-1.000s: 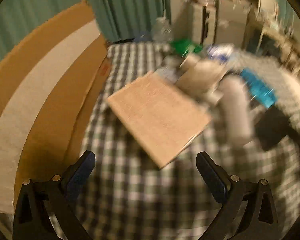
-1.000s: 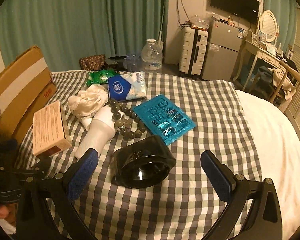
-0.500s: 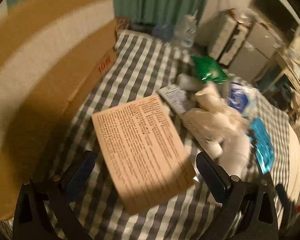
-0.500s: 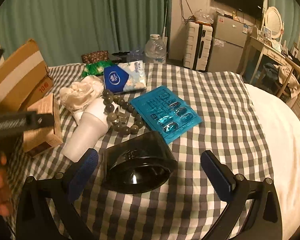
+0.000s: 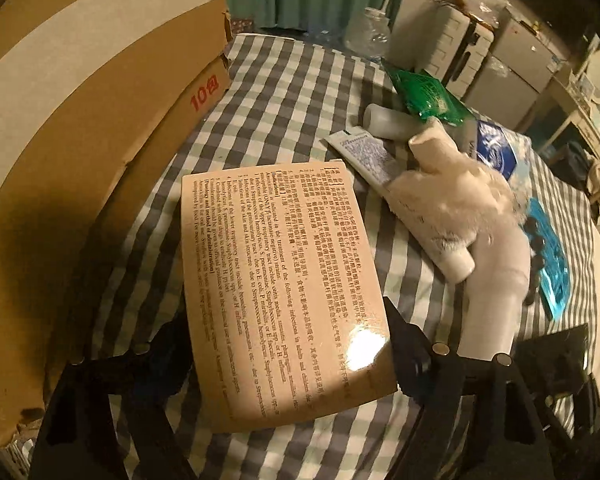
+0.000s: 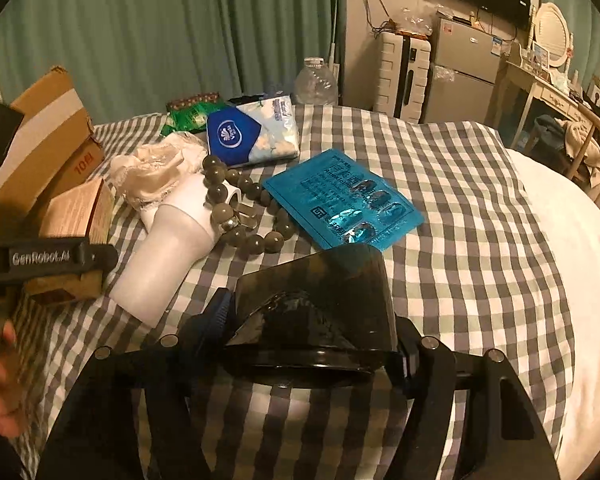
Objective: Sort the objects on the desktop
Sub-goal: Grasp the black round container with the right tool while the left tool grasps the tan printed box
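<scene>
Both grippers closing on their objects

Left gripper (image 5: 288, 344) jaws have just narrowed around the tan box (image 5: 284, 292) — right gripper (image 6: 312, 332) likewise flanks the black container (image 6: 320, 292); contact unclear.

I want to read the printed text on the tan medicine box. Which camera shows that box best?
The left wrist view: the tan medicine box fills the middle of the picture, printed face up and legible, between the left gripper fingers. The right wrist view shows only its end and part of its top at the left edge, partly hidden by the left gripper.
</scene>
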The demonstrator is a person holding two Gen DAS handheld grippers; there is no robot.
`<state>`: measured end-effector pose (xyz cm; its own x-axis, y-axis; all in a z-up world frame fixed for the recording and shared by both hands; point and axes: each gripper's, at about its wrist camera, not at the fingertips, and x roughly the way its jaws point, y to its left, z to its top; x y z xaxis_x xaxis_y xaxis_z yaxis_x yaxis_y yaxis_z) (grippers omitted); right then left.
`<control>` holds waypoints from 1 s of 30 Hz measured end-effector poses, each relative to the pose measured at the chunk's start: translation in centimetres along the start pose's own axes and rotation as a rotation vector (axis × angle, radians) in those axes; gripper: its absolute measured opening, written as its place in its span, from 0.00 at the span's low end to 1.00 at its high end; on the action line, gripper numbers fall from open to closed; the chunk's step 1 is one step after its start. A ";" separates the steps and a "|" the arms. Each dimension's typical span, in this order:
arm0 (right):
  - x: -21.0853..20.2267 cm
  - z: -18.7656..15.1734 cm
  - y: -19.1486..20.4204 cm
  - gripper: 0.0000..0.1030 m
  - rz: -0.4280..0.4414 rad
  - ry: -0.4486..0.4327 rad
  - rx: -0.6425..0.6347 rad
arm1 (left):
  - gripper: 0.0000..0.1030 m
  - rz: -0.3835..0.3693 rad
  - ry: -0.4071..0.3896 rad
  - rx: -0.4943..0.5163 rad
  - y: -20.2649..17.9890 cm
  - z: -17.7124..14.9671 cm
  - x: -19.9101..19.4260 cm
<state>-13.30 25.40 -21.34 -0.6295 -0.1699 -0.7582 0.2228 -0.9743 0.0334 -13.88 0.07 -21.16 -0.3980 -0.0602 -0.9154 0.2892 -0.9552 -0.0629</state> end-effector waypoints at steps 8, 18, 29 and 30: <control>-2.3 -0.6 -1.7 0.66 -0.002 -0.041 0.068 | 0.81 0.029 -0.012 0.068 -0.4 -1.6 -1.5; -5.4 0.4 -2.6 0.66 0.002 -0.137 0.130 | 0.77 0.048 -0.165 0.276 -0.8 -2.6 -7.2; -9.9 2.2 -3.1 0.66 0.007 -0.249 0.196 | 0.76 -0.026 -0.286 0.387 -1.2 -3.4 -13.7; -10.5 2.6 -2.9 0.66 0.010 -0.264 0.200 | 0.76 -0.031 -0.308 0.392 -1.2 -3.3 -14.3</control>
<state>-9.26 29.58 -11.84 -0.8053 -0.1870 -0.5626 0.0963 -0.9776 0.1870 -5.65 3.06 -9.36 -0.6570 -0.0562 -0.7518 -0.0527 -0.9914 0.1201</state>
